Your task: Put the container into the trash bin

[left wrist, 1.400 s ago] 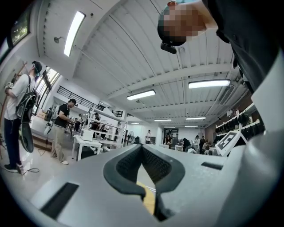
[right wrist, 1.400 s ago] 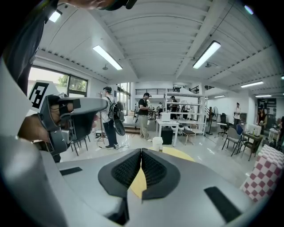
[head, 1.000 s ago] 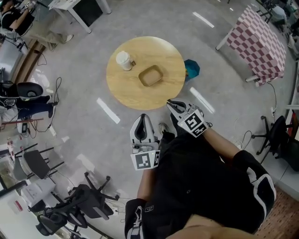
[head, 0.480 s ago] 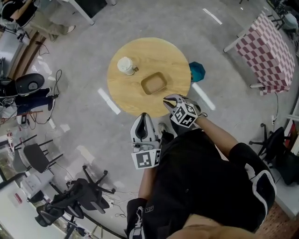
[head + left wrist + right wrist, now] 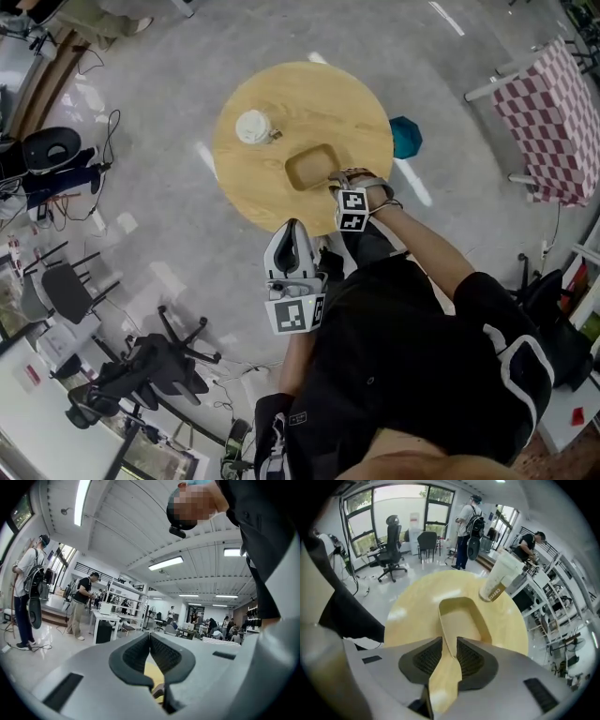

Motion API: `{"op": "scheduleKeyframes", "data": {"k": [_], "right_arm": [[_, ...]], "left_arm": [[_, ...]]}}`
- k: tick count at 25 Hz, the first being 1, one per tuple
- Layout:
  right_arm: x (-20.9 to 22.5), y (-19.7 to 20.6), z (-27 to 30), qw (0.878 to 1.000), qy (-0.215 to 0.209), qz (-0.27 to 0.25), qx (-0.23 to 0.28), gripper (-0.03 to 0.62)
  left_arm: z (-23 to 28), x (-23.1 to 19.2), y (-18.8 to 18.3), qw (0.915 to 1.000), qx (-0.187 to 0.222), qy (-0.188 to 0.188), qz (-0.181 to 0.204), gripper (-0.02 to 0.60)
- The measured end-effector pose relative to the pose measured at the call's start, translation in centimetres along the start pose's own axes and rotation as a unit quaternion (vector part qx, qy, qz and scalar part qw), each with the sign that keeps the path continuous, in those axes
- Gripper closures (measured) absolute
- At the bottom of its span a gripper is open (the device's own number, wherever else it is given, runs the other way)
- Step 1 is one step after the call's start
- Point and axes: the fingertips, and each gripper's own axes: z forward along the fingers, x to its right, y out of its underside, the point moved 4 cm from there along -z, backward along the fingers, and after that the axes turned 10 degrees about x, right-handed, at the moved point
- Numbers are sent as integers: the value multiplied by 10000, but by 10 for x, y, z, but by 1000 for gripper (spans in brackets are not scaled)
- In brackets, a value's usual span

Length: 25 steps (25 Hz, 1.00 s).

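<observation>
The right claw point(image 5: 449, 644) is tilted steeply down over the near edge of the table point(image 5: 246, 192), and its jaws are opening. The near corner of the container point(image 5: 461, 618) stands in the gap between them, with daylight on both sides of its wall, so the pads are not pressing on it: the claw is released, not gripping. In the head view the same claw point(image 5: 337, 180) sits at the near-right corner of the container point(image 5: 309, 169).

The container, a shallow tan tray, lies flat near the middle of the table, a little toward the person. A cup point(image 5: 253, 127) stands on the far-left part of the table, well apart from the container. The teal bin point(image 5: 406, 138), as I take it to be, sits on the floor just off the table's right edge.

The left claw point(image 5: 150, 637) hangs just short of the table's near edge, pointing level, its jaws clenched with nothing between them.

The step in hand looks like the reach for the pick-up; nothing is lifted yet. The next move calls for setting the jaws squarely astride the container's wall and closing firmly. The wall looks thin, so a shallow bite could slip.
</observation>
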Motion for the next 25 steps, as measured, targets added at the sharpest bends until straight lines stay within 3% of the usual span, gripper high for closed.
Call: {"op": "scheduleKeyframes", "data": {"k": [10,13,19,25], "right_arm": [[-5,26,52,9956,-394,-664,-523,482],[-8,29,59,9939,-307,-811,-684,536],[-18,22,51,9974,-82,-296,-645,553],[-47,13,19,9976,282,311,-547,554]], "left_arm": [[4,-6,1,9998,-40,-203,51,571],[-5,-9,1,9996,-36,-269,17,572],[-31,-15,-5,9997,30,-227,11,571],[-62,-13,-18,9998,173,106,36,571]]}}
